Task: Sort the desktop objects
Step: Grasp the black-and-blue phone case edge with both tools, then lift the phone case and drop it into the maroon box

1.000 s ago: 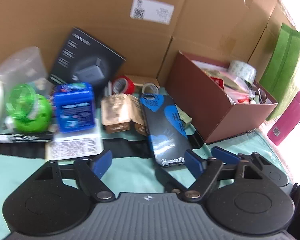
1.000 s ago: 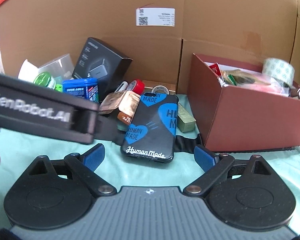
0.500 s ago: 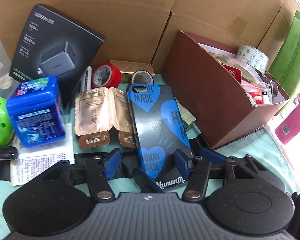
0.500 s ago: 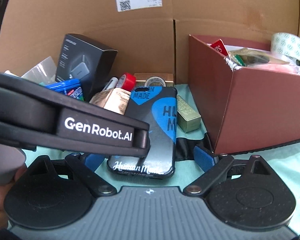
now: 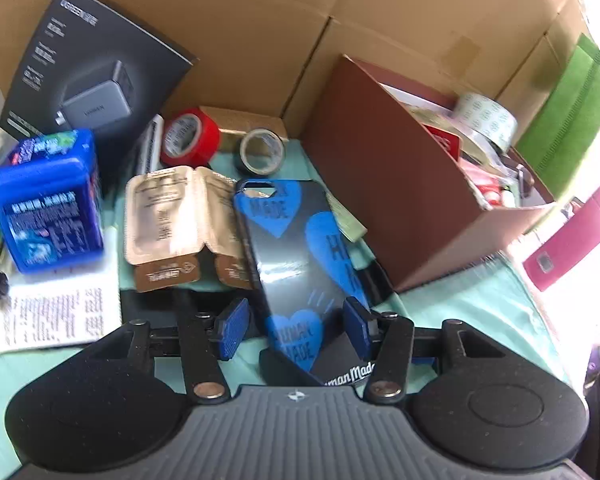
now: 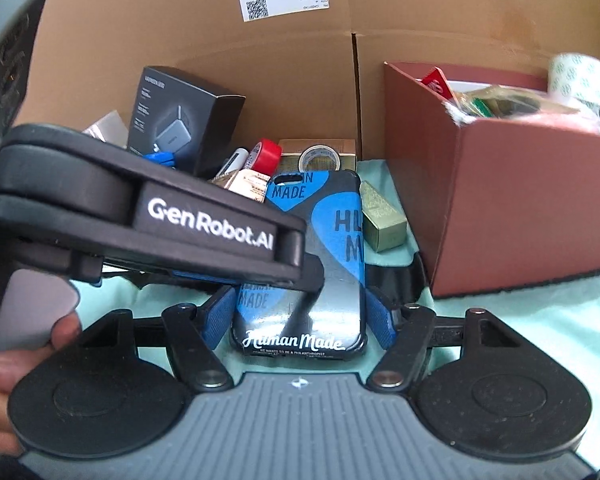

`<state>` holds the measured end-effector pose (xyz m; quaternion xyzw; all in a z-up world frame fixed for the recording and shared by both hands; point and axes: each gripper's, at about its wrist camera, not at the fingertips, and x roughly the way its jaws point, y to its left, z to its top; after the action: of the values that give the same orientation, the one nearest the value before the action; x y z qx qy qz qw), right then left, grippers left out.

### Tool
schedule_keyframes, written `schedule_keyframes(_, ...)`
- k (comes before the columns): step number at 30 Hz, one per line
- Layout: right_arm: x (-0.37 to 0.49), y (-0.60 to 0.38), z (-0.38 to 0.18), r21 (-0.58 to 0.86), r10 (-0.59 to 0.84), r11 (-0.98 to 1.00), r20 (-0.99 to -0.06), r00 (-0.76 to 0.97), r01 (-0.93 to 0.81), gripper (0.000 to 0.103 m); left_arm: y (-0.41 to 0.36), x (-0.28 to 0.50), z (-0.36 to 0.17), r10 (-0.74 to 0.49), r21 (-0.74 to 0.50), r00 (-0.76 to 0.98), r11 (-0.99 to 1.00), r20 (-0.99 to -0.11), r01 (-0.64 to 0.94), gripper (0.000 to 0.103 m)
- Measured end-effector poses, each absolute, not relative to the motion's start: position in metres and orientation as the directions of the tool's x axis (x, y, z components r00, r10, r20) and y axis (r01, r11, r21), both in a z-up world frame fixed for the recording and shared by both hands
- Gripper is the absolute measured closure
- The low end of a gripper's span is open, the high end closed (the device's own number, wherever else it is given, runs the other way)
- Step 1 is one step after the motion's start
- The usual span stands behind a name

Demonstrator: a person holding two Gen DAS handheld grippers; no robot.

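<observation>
A tall cardboard wall (image 6: 420, 60) was seen behind everything, and a brown open box (image 5: 396, 200) packed with oddments stood against it at the right, on a pale green cloth (image 5: 472, 308). A black charger carton (image 5: 88, 72) was propped at the left, with a blue tub (image 5: 48, 208) in front of it. The phone case (image 6: 320, 248), black with blue hearts, lay flat on the cloth just left of the box, beside tan sachets (image 5: 172, 220). The right gripper (image 6: 300, 320) was set astride the case's near end, its jaws closing, with slight gaps seen at both edges. The left gripper (image 5: 296, 332) was closing over the same case from the side; its right pad lay at the case's edge, its left pad apart. A red tape roll (image 5: 190, 136) and a grey tape roll (image 5: 262, 152) sat behind.
</observation>
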<state>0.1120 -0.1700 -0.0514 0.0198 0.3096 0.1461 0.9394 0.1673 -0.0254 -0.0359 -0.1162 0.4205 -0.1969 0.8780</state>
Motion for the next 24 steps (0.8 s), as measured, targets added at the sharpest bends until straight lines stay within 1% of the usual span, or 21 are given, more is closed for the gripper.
schedule_keyframes(4,0.099,-0.178,-0.049,0.175,0.329,0.944,-0.574,0.750,-0.280,0.035,-0.028,0.160,-0.037,-0.467,-0.395,0.552,0.883,-0.691,0.254,0.050)
schedule_keyframes(7,0.088,-0.183,-0.049,0.191,0.341,0.940,-0.572,0.746,-0.283,0.035,-0.029,0.152,-0.037,-0.471,-0.405,0.553,0.880,-0.687,0.246,0.054)
schedule_keyframes(9,0.083,-0.186,-0.048,0.200,0.345,0.939,-0.571,0.745,-0.281,0.035,-0.030,0.146,-0.033,-0.472,-0.410,0.559,0.879,-0.681,0.243,0.057)
schedule_keyframes(13,0.070,-0.188,-0.042,0.190,0.344,0.939,-0.554,0.758,-0.288,0.035,-0.034,0.131,-0.020,-0.474,-0.405,0.583,0.878,-0.660,0.256,0.058)
schedule_keyframes(18,0.053,-0.195,-0.023,0.157,0.332,0.943,-0.502,0.799,-0.293,0.035,-0.046,0.111,0.006,-0.476,-0.367,0.634,0.878,-0.610,0.307,0.058)
schedule_keyframes(24,0.033,-0.207,0.003,0.135,0.307,0.952,-0.419,0.855,-0.276,0.035,-0.061,0.097,0.035,-0.492,-0.332,0.682,0.870,-0.541,0.364,0.058)
